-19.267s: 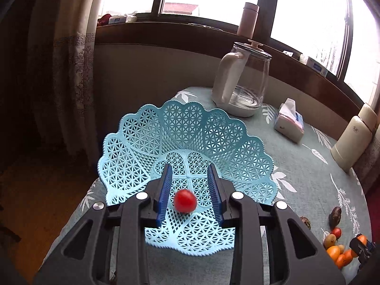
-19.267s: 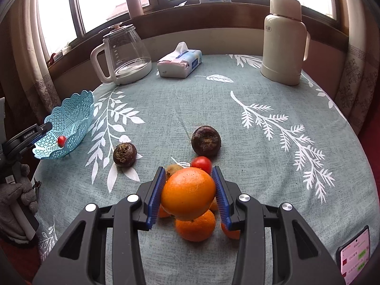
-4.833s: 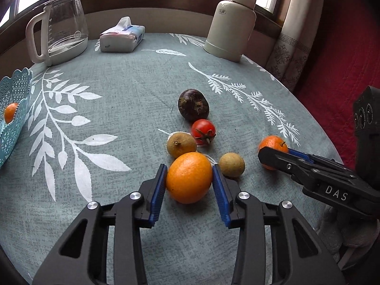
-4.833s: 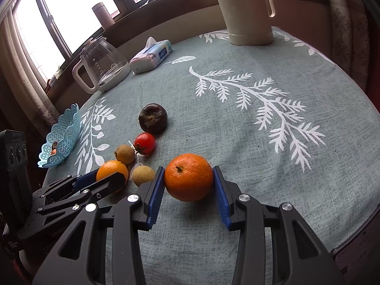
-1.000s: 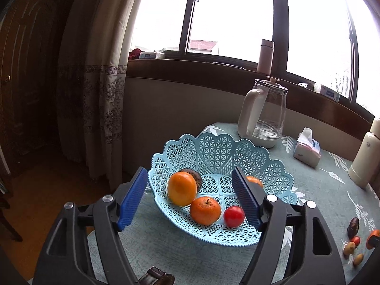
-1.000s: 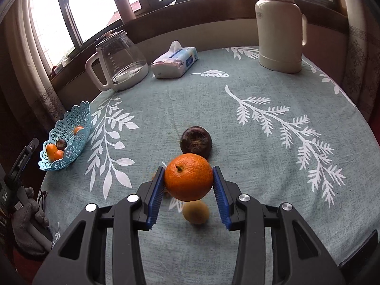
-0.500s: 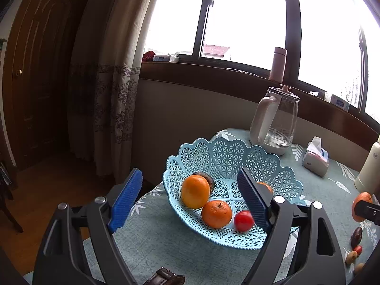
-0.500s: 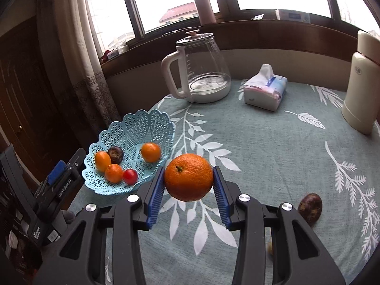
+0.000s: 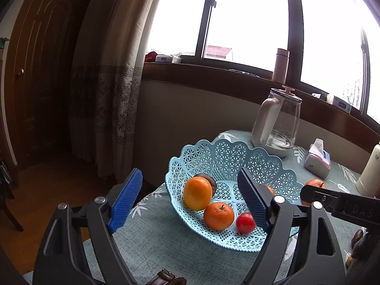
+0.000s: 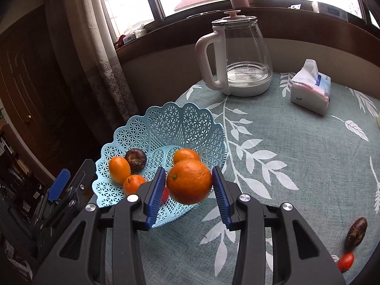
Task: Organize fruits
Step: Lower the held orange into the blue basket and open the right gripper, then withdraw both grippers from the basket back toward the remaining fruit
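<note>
The light blue lattice basket (image 10: 166, 114) sits at the table's left edge. It holds an oval orange fruit (image 10: 119, 169), a dark round fruit (image 10: 135, 158), two small oranges (image 10: 133, 182) (image 10: 186, 155) and a red tomato (image 9: 245, 222). My right gripper (image 10: 188, 190) is shut on a large orange (image 10: 189, 181), held just above the basket's near right rim. My left gripper (image 9: 190, 201) hangs wide open and empty in front of the basket (image 9: 223, 152), off the table's edge. From the left wrist view the right gripper (image 9: 308, 193) comes in from the right with the large orange (image 9: 313, 184).
A glass kettle (image 10: 239, 54) and a tissue pack (image 10: 311, 87) stand behind the basket. A cream flask (image 9: 370, 171) is at far right. A dark fruit (image 10: 356, 232) and a tomato (image 10: 345, 261) lie on the cloth at lower right. Curtain and floor lie beyond the table edge.
My right gripper has carried the large orange left across the table to the basket's rim. The left gripper stays open and has drawn back a little from the basket.
</note>
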A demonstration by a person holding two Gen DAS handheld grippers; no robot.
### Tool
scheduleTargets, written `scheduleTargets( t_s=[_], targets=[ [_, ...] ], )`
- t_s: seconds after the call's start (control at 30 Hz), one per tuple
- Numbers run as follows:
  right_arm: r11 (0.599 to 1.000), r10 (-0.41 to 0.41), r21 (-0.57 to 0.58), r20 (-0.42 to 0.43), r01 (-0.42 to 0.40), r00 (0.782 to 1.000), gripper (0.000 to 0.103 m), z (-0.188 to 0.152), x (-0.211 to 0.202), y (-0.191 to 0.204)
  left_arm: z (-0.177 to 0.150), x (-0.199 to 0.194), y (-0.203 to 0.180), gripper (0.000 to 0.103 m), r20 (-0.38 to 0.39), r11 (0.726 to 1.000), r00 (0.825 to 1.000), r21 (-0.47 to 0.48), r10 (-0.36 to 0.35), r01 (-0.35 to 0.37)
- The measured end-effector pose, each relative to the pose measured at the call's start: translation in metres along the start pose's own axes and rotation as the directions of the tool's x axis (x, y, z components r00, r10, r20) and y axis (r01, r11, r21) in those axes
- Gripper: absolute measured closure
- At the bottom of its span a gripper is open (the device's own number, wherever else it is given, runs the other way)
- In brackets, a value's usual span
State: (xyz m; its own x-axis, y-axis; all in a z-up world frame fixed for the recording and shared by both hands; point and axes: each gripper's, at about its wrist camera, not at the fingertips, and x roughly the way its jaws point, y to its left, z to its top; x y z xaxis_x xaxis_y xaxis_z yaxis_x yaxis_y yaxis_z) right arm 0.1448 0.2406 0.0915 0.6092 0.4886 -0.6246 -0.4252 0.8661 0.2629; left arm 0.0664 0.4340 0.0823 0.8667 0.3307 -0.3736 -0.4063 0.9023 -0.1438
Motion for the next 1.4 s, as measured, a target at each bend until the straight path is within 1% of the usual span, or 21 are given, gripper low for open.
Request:
scheduleTargets(
  t_s=[0.13, 0.3, 0.57, 0.63, 0.7, 0.73, 0.77, 0.83, 0.87, 1.0, 1.13, 1.23, 1.3, 1.4],
  targets=[
    [1.000, -0.005, 0.016, 0.018, 0.005, 1.000, 0.056, 0.000, -0.003, -0.005, 0.000, 0.001, 0.001, 0.019, -0.003, 1.000, 1.000, -0.002, -0.001, 0.001],
    [0.999, -0.009, 0.033, 0.034, 0.008, 0.999, 0.056, 0.001, -0.011, -0.010, -0.001, 0.001, 0.001, 0.019, -0.002, 1.000, 1.000, -0.004, 0.000, 0.000],
    [0.998, -0.014, 0.056, 0.041, 0.012, 0.999, 0.056, -0.013, -0.023, -0.015, -0.001, 0.001, 0.001, 0.019, -0.003, 1.000, 1.000, -0.005, 0.000, 0.000],
    [0.998, -0.017, 0.067, 0.035, 0.014, 0.999, 0.054, -0.017, -0.025, -0.019, -0.001, 0.001, 0.001, 0.019, -0.003, 1.000, 1.000, -0.005, 0.001, -0.001],
    [0.997, -0.019, 0.079, 0.030, 0.016, 0.999, 0.044, -0.021, -0.027, -0.023, -0.001, 0.001, 0.001, 0.019, -0.003, 1.000, 1.000, -0.005, 0.001, -0.001],
    [0.996, -0.020, 0.086, 0.027, 0.018, 0.999, 0.042, -0.023, -0.028, -0.025, -0.001, 0.001, 0.001, 0.018, -0.003, 1.000, 1.000, -0.005, 0.001, -0.001],
    [0.996, -0.024, 0.091, 0.024, 0.022, 0.999, 0.041, -0.025, -0.028, -0.027, 0.000, 0.001, 0.001, 0.015, -0.002, 1.000, 1.000, -0.006, 0.001, -0.001],
    [0.994, -0.032, 0.105, 0.016, 0.031, 0.999, 0.040, -0.029, -0.030, -0.032, 0.000, -0.001, 0.002, 0.012, 0.005, 1.000, 1.000, -0.006, 0.005, -0.005],
    [0.993, -0.036, 0.112, 0.012, 0.035, 0.999, 0.038, -0.031, -0.030, -0.035, 0.000, -0.001, 0.001, 0.011, 0.009, 1.000, 1.000, -0.004, 0.008, -0.008],
    [0.989, -0.055, 0.137, 0.001, 0.054, 0.999, 0.037, -0.039, -0.034, -0.044, 0.001, -0.002, -0.001, 0.008, 0.016, 1.000, 1.000, 0.007, 0.012, -0.012],
    [0.985, -0.073, 0.154, -0.005, 0.073, 0.997, 0.037, -0.047, -0.039, -0.052, 0.001, -0.004, -0.003, 0.003, 0.028, 1.000, 0.999, 0.016, 0.021, -0.021],
    [0.985, -0.079, 0.151, -0.006, 0.079, 0.997, 0.037, -0.054, -0.044, -0.055, 0.000, -0.002, -0.003, 0.003, 0.016, 1.000, 1.000, 0.018, 0.019, -0.020],
    [0.984, -0.089, 0.157, 0.001, 0.088, 0.996, 0.031, -0.057, -0.049, -0.058, 0.000, -0.001, -0.003, 0.003, 0.013, 1.000, 1.000, 0.018, 0.021, -0.021],
    [0.978, -0.117, 0.175, 0.022, 0.112, 0.993, 0.027, -0.063, -0.057, -0.065, 0.000, -0.001, -0.003, 0.003, 0.014, 1.000, 1.000, 0.019, 0.020, -0.020]
  ],
)
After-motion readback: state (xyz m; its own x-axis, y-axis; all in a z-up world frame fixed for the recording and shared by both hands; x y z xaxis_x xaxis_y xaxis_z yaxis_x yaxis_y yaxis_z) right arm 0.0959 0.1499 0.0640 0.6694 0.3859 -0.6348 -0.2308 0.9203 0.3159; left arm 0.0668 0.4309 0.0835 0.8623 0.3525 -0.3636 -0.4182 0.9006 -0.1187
